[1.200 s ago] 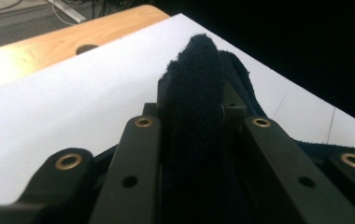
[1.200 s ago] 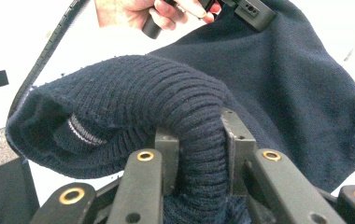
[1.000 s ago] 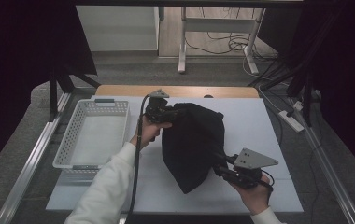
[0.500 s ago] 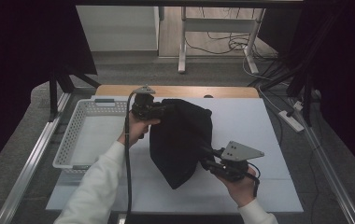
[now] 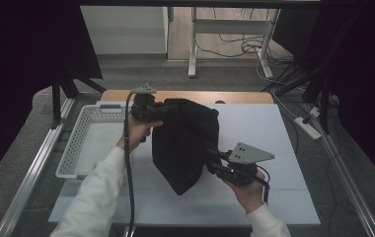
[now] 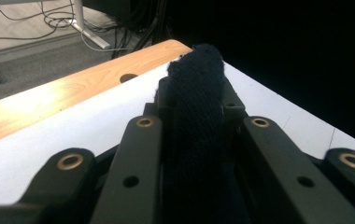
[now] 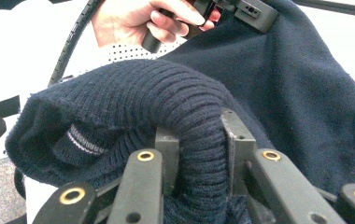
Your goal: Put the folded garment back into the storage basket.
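Here the dark sweater (image 5: 185, 143) hides both grippers' pads where clamped.

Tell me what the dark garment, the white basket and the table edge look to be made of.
Dark garment: knitted fabric, probably wool or cotton, ribbed hem, matte. White basket: likely plastic, perforated lattice walls. Table edge: wood or wood-look laminate, light grain with a slight sheen.
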The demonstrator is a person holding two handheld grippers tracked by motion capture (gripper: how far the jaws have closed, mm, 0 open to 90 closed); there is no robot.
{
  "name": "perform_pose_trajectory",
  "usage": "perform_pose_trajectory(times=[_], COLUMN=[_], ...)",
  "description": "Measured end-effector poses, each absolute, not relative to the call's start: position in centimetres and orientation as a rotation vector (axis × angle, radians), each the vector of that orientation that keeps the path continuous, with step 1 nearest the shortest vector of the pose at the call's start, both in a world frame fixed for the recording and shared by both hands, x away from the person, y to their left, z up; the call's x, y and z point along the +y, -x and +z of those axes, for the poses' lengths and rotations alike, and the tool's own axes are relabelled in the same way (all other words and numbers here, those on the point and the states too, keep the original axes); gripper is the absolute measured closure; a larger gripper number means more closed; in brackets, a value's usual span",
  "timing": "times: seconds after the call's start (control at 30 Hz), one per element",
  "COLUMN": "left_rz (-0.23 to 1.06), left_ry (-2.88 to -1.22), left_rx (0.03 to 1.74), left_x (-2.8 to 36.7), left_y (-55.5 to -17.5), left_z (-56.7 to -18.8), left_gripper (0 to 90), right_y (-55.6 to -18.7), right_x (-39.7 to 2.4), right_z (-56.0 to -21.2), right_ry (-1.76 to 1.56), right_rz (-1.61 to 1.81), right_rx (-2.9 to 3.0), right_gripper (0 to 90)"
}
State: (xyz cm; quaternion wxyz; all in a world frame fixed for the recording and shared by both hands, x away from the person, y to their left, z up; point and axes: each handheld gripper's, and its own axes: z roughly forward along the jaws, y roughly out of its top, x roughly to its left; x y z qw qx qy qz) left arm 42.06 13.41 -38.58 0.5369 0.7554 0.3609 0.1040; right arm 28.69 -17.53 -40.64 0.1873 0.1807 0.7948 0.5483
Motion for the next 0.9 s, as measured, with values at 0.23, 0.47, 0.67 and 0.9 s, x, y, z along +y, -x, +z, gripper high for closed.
perform_pose_trajectory(times=[0.23,0.47,0.67,0.9], left_rz=[0.271,0.294,0.318,0.355], left_ry=[-1.779,-1.755,-1.733,-1.716], left_rx=[0.863,0.873,0.887,0.906], left_x=[14.9,16.8,18.9,21.7], left_y=[-41.8,-41.4,-40.9,-40.3], left_z=[-37.7,-36.9,-36.3,-35.5], left_gripper=[76.0,76.1,76.1,76.1], right_y=[-29.1,-29.6,-30.0,-30.5], right_x=[-16.2,-14.5,-12.7,-10.3], right_z=[-40.2,-39.8,-39.6,-39.4], right_ry=[-0.484,-0.458,-0.423,-0.384], right_rz=[1.566,1.585,1.604,1.639], right_rx=[2.249,2.257,2.268,2.276], right_gripper=[72.4,72.5,72.5,72.5])
